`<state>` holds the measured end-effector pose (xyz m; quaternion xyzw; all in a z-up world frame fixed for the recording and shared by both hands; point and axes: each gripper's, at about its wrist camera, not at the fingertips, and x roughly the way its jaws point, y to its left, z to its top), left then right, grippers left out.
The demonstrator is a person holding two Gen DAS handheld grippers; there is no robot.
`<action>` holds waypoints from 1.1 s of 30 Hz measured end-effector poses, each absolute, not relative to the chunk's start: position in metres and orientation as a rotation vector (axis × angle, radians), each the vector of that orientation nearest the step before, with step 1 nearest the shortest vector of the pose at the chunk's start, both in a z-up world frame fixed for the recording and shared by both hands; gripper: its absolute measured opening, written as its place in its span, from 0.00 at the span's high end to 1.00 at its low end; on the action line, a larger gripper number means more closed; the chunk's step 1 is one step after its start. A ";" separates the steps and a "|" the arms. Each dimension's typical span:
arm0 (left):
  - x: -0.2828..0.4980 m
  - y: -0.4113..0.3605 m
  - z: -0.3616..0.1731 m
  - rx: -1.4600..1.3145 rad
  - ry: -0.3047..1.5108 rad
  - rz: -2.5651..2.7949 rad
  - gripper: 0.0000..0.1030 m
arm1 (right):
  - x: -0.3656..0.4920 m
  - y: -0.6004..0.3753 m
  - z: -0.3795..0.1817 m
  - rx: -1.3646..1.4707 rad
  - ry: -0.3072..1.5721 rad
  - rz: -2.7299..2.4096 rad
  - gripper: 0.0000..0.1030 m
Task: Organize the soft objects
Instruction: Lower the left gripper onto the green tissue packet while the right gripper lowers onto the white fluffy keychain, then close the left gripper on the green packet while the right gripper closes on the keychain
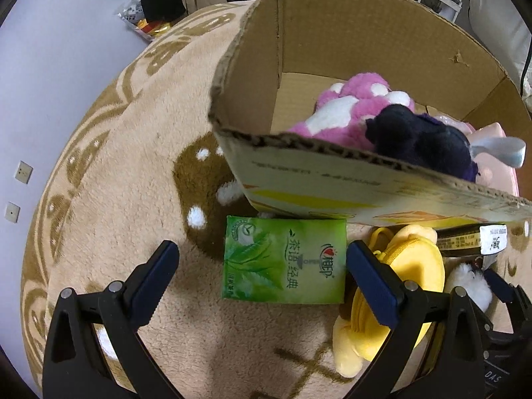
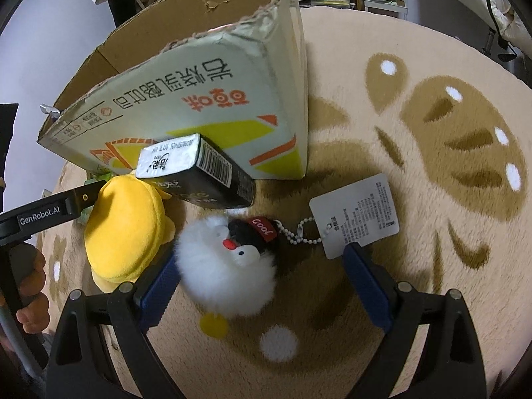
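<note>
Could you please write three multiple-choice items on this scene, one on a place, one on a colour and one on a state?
1. Where is the pink and white plush?
A. inside the cardboard box
B. on the rug
C. in a gripper

2. What colour is the tissue pack?
A. red
B. green
C. blue

3. How is the right gripper?
A. shut on the white fluffy toy
B. open around it
C. out of view

Answers: 1 A, it lies behind the box wall. 2 B, its wrapper shows green leaves. 3 B, its fingers stand apart on either side.
</note>
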<state>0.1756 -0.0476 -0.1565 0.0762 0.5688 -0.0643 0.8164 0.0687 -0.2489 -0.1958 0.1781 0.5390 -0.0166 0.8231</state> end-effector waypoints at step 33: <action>0.189 -0.025 -0.186 0.083 1.291 -0.151 0.27 | 0.066 -0.226 -0.193 0.322 1.148 0.007 0.64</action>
